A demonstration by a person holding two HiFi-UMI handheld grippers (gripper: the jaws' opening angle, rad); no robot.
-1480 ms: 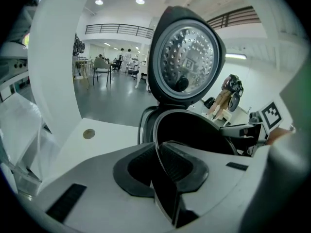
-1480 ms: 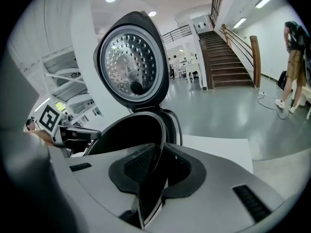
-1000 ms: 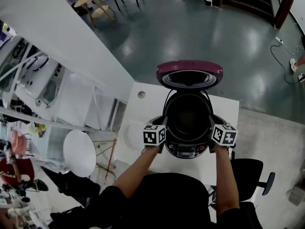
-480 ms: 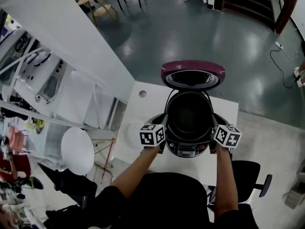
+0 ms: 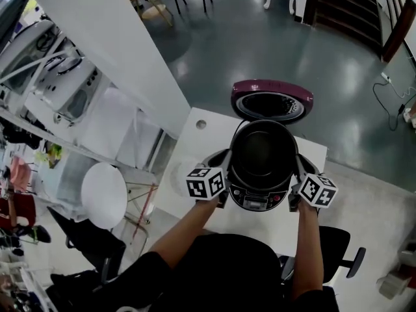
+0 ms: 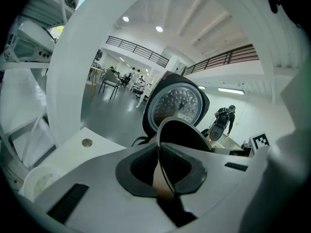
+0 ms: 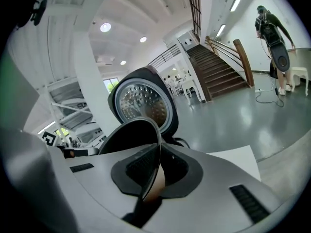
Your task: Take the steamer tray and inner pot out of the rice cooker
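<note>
Black and thin-rimmed, the inner pot (image 5: 263, 153) fills the middle of the head view, held over the opening of the rice cooker (image 5: 258, 202), whose control panel shows just below it. We cannot tell from here whether the pot's base is clear of the body. The cooker's purple lid (image 5: 273, 103) stands open behind the pot. The cooker rests on a white tabletop (image 5: 195, 142), with a grey floor (image 5: 260, 38) beyond and a round white stool (image 5: 104, 203) to the left. The left hand-held gripper (image 5: 225, 174) meets the pot's left edge and the right hand-held gripper (image 5: 298, 174) meets its right edge. Each is carried on a bare forearm. In the left gripper view we see the jaws pressed together on the pot's rim, which runs as a thin line up between the dark pads. The pot's dark wall curves off to the right, and the dotted inside of the lid rises behind it. The other gripper's marker cube shows at the far right, near a person (image 6: 223, 120) in the background. In the right gripper view the jaws are likewise clamped on the rim, the pot spreading to the left. The lid stands behind it, and a corner of tabletop lies on the right. A staircase (image 7: 218, 74) climbs in the distance.
</note>
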